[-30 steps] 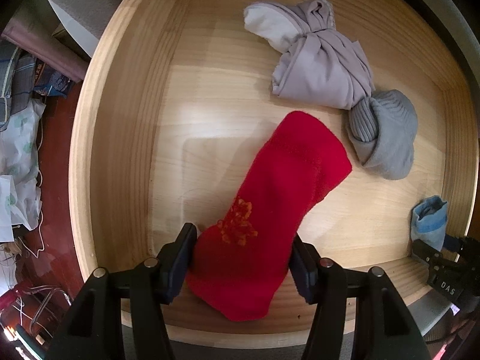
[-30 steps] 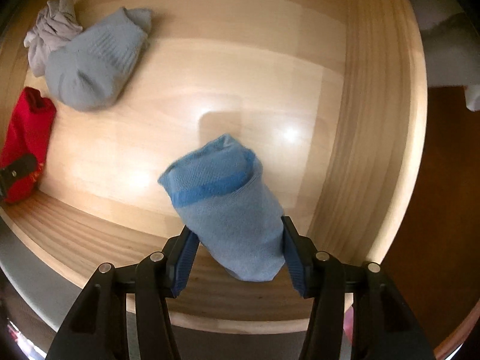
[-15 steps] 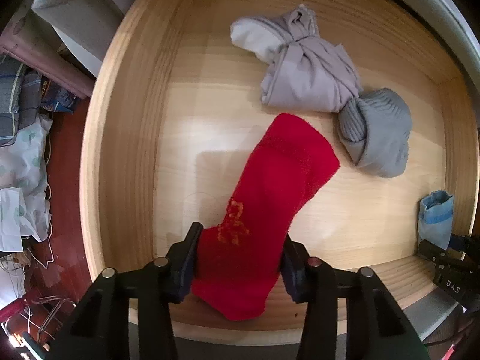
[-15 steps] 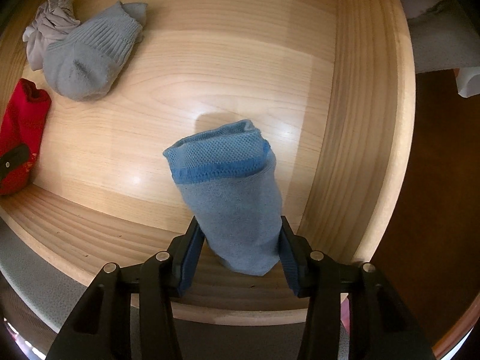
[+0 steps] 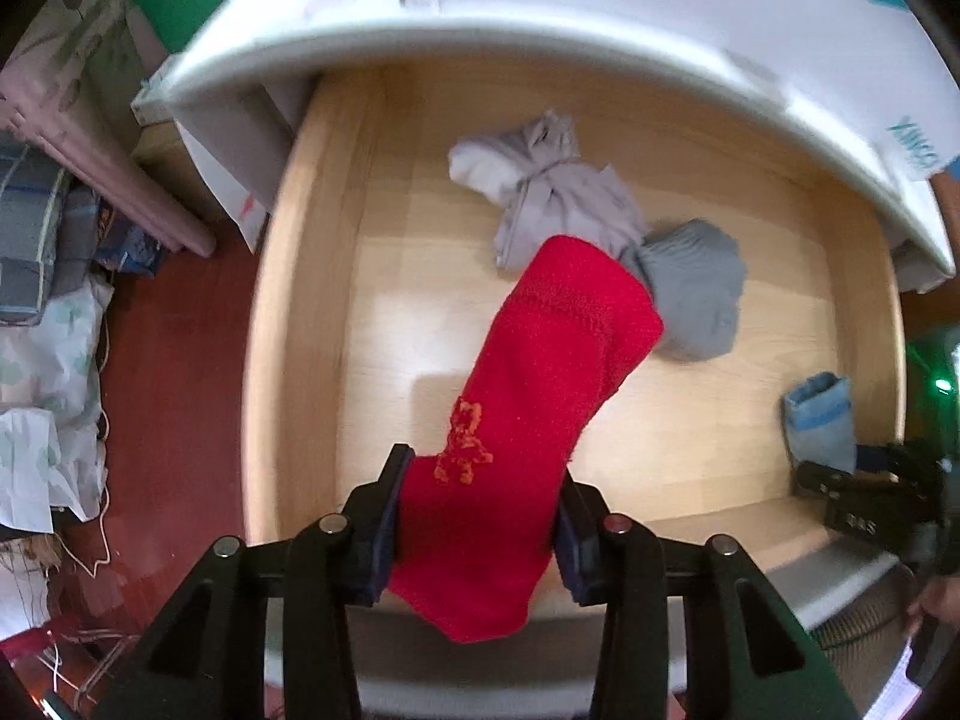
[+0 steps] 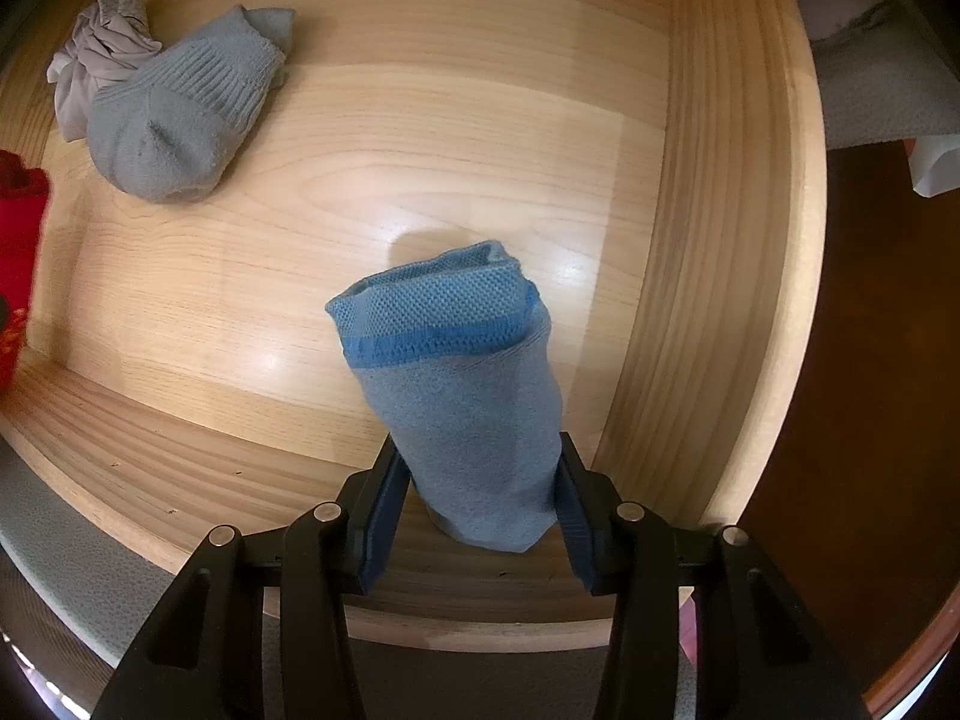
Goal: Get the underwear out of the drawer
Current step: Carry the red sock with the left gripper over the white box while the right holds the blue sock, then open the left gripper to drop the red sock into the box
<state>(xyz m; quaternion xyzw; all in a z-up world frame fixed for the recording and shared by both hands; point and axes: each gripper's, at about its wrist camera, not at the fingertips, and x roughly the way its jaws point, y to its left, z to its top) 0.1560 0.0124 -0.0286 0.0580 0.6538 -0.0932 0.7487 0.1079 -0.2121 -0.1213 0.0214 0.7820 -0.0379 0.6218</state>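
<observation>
Left gripper (image 5: 480,531): jaws just closed further, clamped on red sock (image 5: 528,408), hanging clear above drawer (image 5: 312,276) floor. Right gripper (image 6: 477,507): jaws just closed, pinching blue sock (image 6: 468,396), low by the drawer's right wall. Still inside: grey sock (image 6: 174,126) touching pale bundled garment (image 5: 552,204) near the back. Best raised straight up, grip firm, dangling ends kept off the front edge; both lifted fully clear before swinging outward.
</observation>
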